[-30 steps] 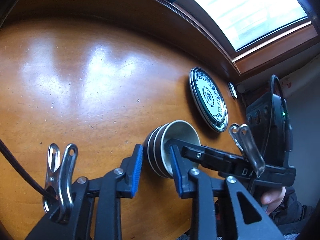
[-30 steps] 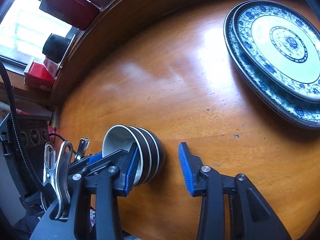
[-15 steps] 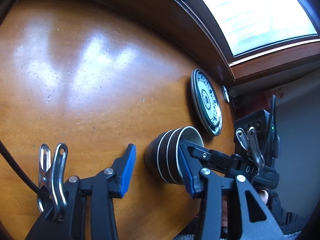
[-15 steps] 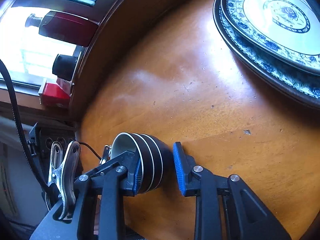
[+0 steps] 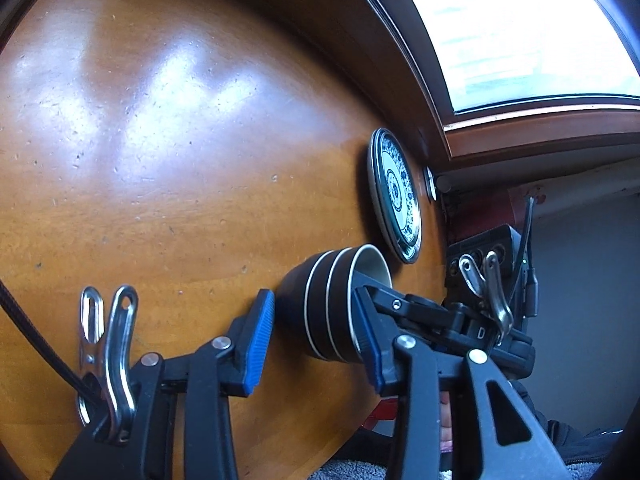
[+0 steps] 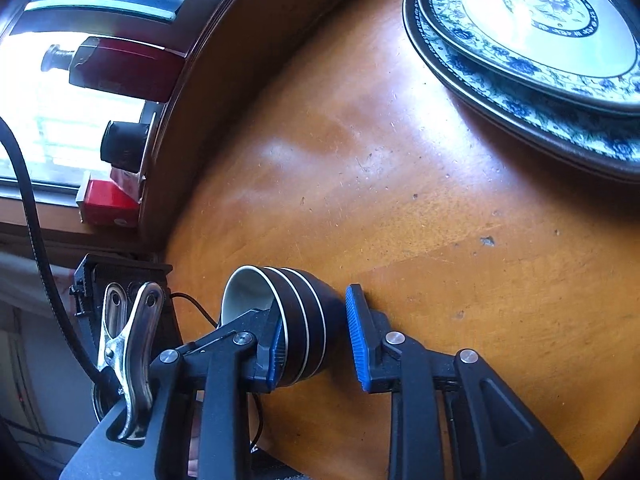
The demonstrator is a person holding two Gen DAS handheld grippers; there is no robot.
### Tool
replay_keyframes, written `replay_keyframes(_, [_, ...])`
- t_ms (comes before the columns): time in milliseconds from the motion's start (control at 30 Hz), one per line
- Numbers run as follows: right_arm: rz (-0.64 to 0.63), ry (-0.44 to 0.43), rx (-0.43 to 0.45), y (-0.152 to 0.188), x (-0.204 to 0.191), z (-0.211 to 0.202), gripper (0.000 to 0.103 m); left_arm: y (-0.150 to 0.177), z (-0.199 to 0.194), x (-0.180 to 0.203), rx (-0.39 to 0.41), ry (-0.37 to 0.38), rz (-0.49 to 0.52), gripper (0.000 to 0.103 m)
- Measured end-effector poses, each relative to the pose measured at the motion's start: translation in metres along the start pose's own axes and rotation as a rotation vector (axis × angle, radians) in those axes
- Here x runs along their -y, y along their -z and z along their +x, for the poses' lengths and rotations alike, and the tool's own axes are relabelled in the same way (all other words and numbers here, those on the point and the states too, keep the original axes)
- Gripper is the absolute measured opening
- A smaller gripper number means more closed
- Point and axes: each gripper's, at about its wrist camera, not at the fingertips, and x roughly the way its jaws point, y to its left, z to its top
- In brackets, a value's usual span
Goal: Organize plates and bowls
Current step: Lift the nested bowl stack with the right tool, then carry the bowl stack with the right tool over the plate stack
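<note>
a glossy round orange-brown wooden table with a dark raised rim fills both views, with a bright window behind it. in the left wrist view, the left gripper is closing around a nested stack of 3 dark bowls with pale rims; its pads are not pressing yet. the stack sits close to the table's near edge, and 2 stacked blue-and-white patterned plates lie farther back by the rim. in the right wrist view, the right gripper straddles the bowls, its left pad at their rim and its right pad just clear. open tabletop lies between bowls and plates.
</note>
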Motion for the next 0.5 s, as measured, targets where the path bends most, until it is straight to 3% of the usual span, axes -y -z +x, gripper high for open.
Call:
replay_keyframes(200, [-0.008, 0.069, -0.006, 0.009, -0.011, -0.011, 0.028, 0.009, 0.002, 0.021, -0.025, -0.034, 0.058, 0.04])
replay_keyframes(500, [-0.047, 0.085, 0.009, 0.019, -0.046, -0.026, 0.028, 0.016, -0.034, 0.036, -0.001, 0.005, 0.12, 0.04])
